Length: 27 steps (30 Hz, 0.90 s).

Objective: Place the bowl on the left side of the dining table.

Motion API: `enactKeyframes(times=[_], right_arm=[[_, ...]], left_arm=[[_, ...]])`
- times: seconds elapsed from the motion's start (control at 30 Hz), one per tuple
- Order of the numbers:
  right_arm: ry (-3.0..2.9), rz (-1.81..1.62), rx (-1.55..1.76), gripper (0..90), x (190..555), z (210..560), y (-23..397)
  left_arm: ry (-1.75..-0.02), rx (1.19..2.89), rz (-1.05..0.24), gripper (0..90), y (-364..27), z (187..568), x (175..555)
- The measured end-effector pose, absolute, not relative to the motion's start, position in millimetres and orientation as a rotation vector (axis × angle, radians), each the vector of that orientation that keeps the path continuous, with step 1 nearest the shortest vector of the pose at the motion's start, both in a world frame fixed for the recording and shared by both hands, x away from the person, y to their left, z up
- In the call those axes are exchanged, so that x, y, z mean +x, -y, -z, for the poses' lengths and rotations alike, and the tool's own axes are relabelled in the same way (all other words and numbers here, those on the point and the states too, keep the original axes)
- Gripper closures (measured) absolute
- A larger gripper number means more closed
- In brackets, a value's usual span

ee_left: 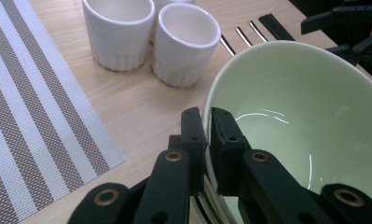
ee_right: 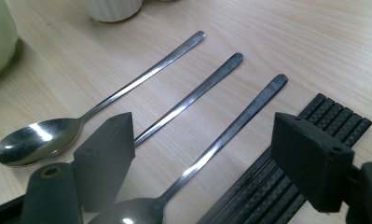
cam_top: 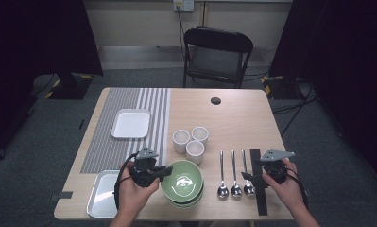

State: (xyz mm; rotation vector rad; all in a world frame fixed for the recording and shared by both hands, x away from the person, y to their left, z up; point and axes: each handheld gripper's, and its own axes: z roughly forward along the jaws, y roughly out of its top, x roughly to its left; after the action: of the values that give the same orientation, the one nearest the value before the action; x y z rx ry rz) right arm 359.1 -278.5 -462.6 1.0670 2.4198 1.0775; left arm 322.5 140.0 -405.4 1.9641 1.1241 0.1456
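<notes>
A pale green bowl (cam_top: 182,182) tops a small stack at the table's front edge. My left gripper (cam_top: 163,171) is shut on its left rim; in the left gripper view one jaw of the gripper (ee_left: 207,114) sits outside the bowl (ee_left: 305,107) and the other inside. Three steel spoons (cam_top: 234,176) lie side by side to the right of the bowl, with black chopsticks (cam_top: 258,184) beside them. My right gripper (cam_top: 249,178) hovers open low over the rightmost spoon (ee_right: 235,123). That spoon's handle runs between the wide-spread jaws of the gripper (ee_right: 207,140), and the chopsticks (ee_right: 335,119) lie under the right jaw.
Three white cups (cam_top: 191,140) stand just behind the bowl, close to it. A striped placemat (cam_top: 108,142) holds a white tray (cam_top: 131,124); a metal tray (cam_top: 101,196) sits at the front left corner. A black folding chair (cam_top: 217,54) stands beyond the far edge.
</notes>
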Motion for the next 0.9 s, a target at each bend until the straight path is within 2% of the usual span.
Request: enactKeyframes(times=[0.9], right_arm=[[-2.418,-1.087,1.068,21.2,359.1,462.2,279.3]], left_arm=[[-1.128,1.932,-0.121,84.9,-155.0,383.2,327.1]])
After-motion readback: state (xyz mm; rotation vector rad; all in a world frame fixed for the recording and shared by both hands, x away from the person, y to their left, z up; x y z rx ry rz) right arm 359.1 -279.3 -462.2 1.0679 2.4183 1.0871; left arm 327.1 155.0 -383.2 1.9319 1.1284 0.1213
